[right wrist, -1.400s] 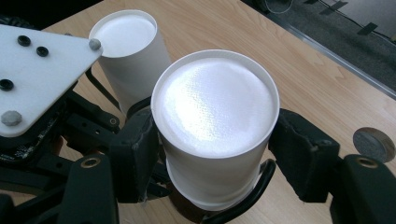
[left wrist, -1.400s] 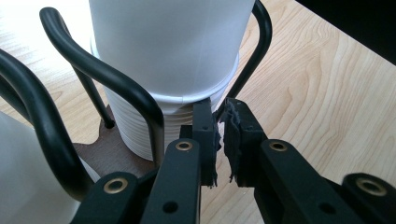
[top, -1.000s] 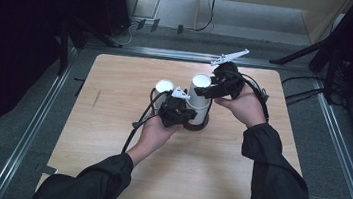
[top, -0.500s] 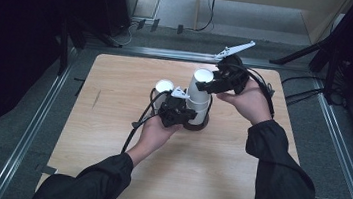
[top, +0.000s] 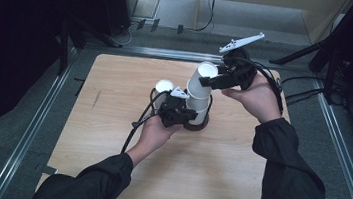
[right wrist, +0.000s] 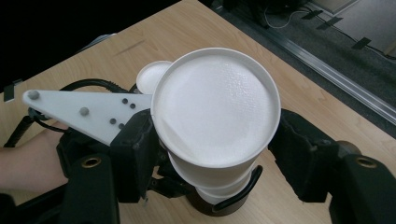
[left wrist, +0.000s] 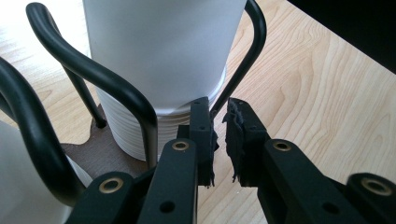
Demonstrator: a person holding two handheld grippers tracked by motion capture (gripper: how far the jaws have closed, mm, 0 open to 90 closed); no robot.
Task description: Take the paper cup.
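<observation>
The right claw (right wrist: 212, 154) grips the top paper cup (top: 200, 82) around its wall, bottom up, long axis tilted above the stack (top: 198, 113). The left claw (left wrist: 219, 140), closed, pinches the black wire holder (left wrist: 116, 88) beside the stack on the counter (top: 114, 97).

Bright tabletop, dark surroundings, sharp focus

Cup stack (left wrist: 163, 51) top cut off by frame edge
</observation>
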